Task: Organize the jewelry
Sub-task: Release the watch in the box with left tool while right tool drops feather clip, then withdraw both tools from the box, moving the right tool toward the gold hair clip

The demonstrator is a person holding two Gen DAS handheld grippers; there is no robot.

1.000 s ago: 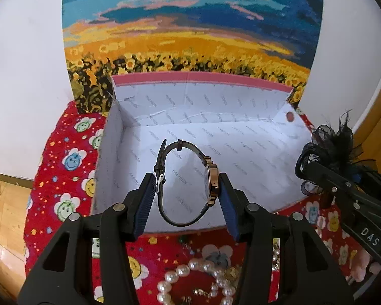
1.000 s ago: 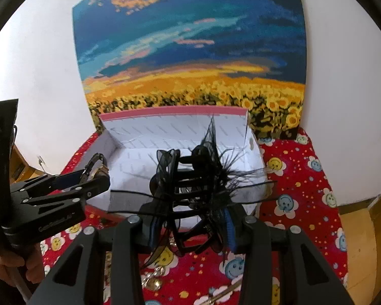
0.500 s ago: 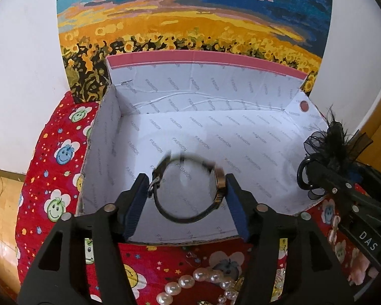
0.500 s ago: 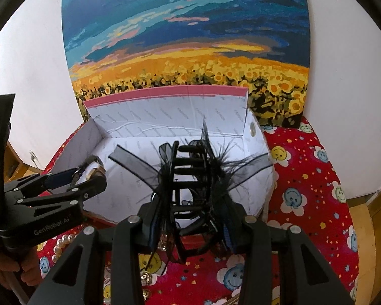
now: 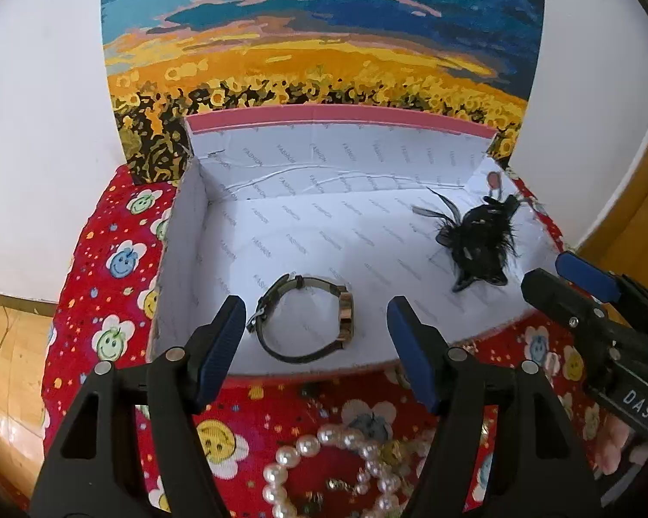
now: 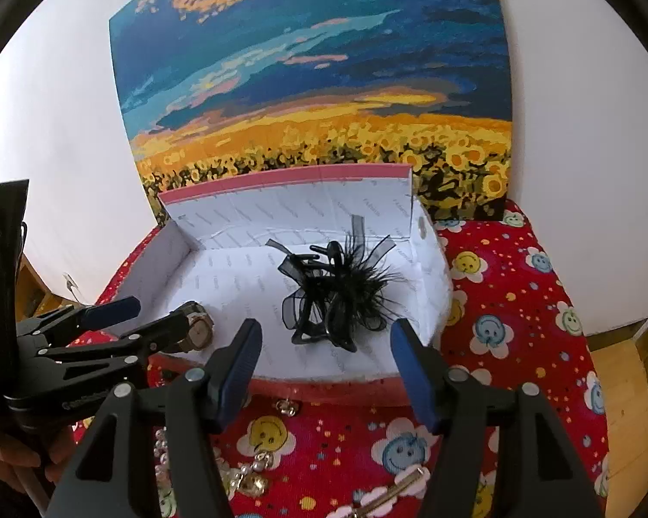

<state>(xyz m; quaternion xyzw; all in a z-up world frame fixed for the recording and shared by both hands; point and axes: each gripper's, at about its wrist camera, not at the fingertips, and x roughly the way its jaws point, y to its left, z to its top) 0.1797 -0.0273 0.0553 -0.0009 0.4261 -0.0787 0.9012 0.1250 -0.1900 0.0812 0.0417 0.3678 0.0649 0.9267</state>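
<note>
Both tools are spreading wide with nothing between their pads: the left tool point(image 5: 313, 323) has its watch point(image 5: 304, 319) lying in the box point(image 5: 181, 233), front left; the right tool point(image 6: 324, 345) has the black hair clip point(image 6: 337, 293) front right. The pearl bracelet point(image 5: 324, 470) lies on the red cloth point(image 5: 95, 302), nearest the left tool.

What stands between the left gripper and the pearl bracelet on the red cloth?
Nothing visible does. The pearl bracelet lies on the red cloth just below the left gripper, in front of the white box. The jaws are opening and empty; the watch already lies in the box.
</note>
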